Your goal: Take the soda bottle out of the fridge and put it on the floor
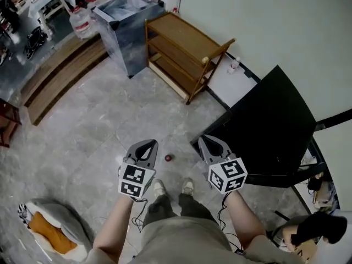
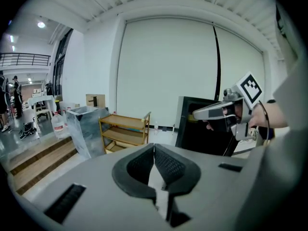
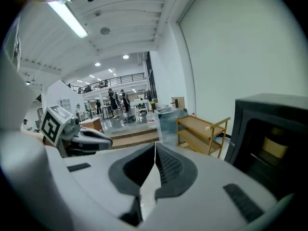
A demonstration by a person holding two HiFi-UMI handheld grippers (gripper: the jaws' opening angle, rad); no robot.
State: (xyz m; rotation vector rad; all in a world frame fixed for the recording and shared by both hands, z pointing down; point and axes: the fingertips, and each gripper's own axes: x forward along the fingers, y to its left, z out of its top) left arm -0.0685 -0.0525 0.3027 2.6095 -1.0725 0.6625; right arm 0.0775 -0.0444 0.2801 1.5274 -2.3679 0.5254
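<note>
1. The soda bottle itself cannot be made out in any view. Only a tan shape (image 3: 276, 147) is seen behind the front opening of the black fridge (image 3: 269, 129), and it cannot be told whether that is the bottle, nor which way its long axis runs.
2. In the head view the fridge (image 1: 264, 125) is seen from above, at about 2 o'clock from the person's feet, with its front turned towards the floor (image 1: 93, 125) at the left.
3. The right gripper (image 1: 208, 142) is held just beside the fridge's near corner and is judged the nearer one. In the right gripper view the opening lies at 3 o'clock from the jaws, so a turn to that side is judged necessary before any reach.
4. The right gripper's jaws are seen pressed together, with nothing between them.
5. The left gripper (image 1: 146, 145) is held farther off, with the right gripper between it and the fridge, which lies at about 2 o'clock in the left gripper view. Its jaws are likewise closed on nothing.
6. Neither pair of jaws is pointed into the fridge, so the task is judged not yet begun. The jaws would need to be parted before a bottle could be taken.
</note>
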